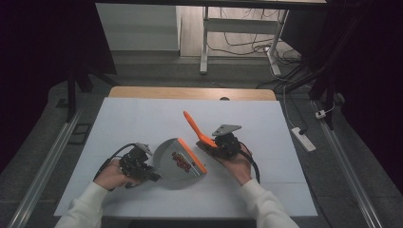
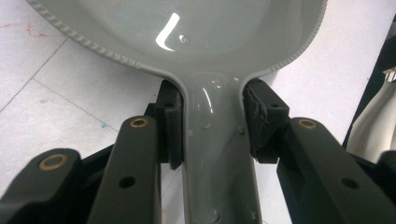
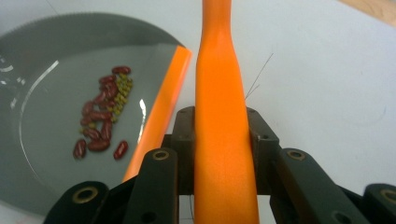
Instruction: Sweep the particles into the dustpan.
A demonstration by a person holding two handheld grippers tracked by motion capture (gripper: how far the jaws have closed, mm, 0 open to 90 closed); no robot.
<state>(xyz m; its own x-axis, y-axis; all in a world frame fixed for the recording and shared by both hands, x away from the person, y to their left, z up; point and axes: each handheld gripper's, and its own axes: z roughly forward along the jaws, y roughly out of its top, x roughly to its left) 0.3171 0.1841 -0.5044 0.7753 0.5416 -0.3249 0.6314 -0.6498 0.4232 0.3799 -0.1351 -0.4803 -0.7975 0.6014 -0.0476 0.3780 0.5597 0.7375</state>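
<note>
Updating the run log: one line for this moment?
left gripper shut on dustpan handle | right gripper shut on brush | beans in dustpan

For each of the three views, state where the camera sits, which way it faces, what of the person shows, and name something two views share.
High view: above the person's side, looking forward and down on the table; both sleeves, left gripper, right gripper.
Left gripper view: on the left gripper, facing the grey dustpan; jaws clamp its handle.
Right gripper view: on the right gripper, along the orange brush handle.
Shared: the dustpan's beans show in high and right gripper views.
</note>
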